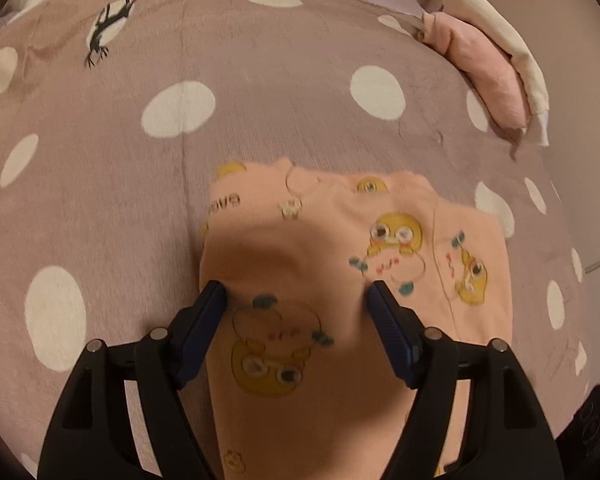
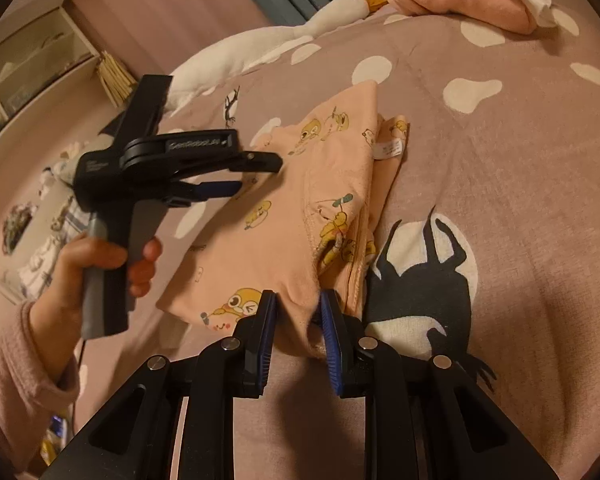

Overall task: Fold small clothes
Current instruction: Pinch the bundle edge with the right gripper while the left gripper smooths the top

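Note:
A small peach garment [image 1: 324, 240] printed with yellow cartoon ducks lies partly folded on a mauve bedspread [image 1: 300, 92] with white spots. My left gripper [image 1: 297, 294] hovers over the garment's near part, jaws wide apart and nothing pressed between the pads. In the right wrist view the garment [image 2: 284, 200] shows its folded layers along the right edge. My right gripper [image 2: 298, 306] is shut on its near corner, with cloth bunched between the blue pads. The left gripper [image 2: 252, 174] hangs over the garment's left side, held by a hand [image 2: 100, 264] in a pink sleeve.
A stack of folded pink and white clothes [image 1: 492, 72] [image 2: 464, 0] lies at the far edge of the bed. A white goose plush [image 2: 300, 28] stretches along the back. A shelf unit [image 2: 28, 64] stands by the wall on the left.

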Tool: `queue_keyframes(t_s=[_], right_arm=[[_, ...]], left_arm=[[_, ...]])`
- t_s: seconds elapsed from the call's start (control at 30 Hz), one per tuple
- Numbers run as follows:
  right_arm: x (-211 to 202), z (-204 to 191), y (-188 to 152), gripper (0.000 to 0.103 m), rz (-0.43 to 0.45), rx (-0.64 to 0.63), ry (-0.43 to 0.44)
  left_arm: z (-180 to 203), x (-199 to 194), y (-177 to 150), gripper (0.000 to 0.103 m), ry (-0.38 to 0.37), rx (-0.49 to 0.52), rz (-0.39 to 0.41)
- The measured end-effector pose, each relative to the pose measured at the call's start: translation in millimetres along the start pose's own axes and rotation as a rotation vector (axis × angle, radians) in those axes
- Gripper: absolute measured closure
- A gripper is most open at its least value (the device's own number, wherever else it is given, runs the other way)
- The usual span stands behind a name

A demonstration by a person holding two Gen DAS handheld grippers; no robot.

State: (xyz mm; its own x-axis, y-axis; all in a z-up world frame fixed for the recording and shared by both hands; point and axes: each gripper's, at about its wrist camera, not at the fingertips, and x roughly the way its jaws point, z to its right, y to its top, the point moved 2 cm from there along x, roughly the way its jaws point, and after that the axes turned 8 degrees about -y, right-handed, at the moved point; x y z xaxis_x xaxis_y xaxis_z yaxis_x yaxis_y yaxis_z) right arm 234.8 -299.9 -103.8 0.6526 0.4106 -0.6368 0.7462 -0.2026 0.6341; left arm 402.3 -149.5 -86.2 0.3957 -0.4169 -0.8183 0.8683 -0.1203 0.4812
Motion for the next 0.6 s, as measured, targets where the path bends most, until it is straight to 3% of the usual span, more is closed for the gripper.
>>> queue_keyframes(t_s=[0.17,0.33,0.47,0.6], right_arm=[[-3,-1,-3,0.079,0.014,0.006,0.018],[-4,2,-4,0.079,0.023,0.014,0.036],[-6,3,-4,0.079,0.027,0.019,0.049],[-5,7,-3,0.079,0.022,0.031,0.062]], left_arm=[[-7,0,12,0.03,0.008,-0.064,0.016],[-4,31,18,0.025,0.092,-0.027,-0.062],[-8,34,24,0.022,0.097,-0.048,-0.051],[-2,9,15,0.029,0.086,-0.011,0.018]])
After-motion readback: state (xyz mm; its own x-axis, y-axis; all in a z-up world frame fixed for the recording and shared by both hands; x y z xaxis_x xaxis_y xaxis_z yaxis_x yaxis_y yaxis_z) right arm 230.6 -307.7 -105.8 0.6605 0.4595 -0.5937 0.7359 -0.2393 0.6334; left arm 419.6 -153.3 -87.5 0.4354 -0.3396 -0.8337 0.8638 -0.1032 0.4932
